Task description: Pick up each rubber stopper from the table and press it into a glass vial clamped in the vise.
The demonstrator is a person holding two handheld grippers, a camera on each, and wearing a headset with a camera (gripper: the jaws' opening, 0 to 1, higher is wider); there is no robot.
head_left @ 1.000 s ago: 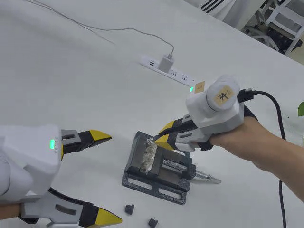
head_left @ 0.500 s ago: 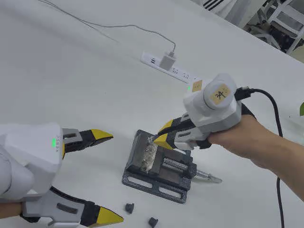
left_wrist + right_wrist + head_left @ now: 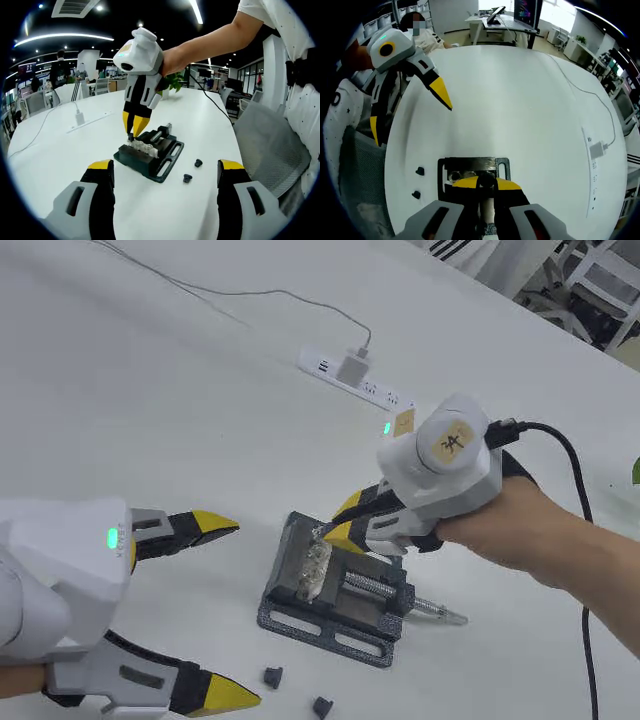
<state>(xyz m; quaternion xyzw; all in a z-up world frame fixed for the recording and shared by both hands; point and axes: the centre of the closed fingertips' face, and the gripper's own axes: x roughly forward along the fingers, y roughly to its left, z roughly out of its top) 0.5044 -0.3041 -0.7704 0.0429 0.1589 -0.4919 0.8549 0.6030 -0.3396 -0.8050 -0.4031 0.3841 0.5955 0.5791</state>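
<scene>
- My right tool [image 3: 335, 532] pinches a stopper [image 3: 131, 136] over the vials [image 3: 315, 565] in the vise [image 3: 330, 625].
- My left tool [image 3: 225, 610] hangs wide open.
- Two loose stoppers [image 3: 272, 677] lie near the vise.

White table [image 3: 150, 390], wide and bright, and here's what sits on it. Near the front, a dark metal vise [image 3: 335, 625] rests flat on its slotted base, its screw handle pointing off to the right. Just in front of the vise lie two small dark rubber stoppers [image 3: 272, 677] [image 3: 321, 706], loose on the surface, close together but apart, neither touching the base. Further back lies a white power strip [image 3: 375, 392] with a white charger [image 3: 352, 370] plugged in, its thin cable [image 3: 230, 295] trailing away across the tabletop.
</scene>
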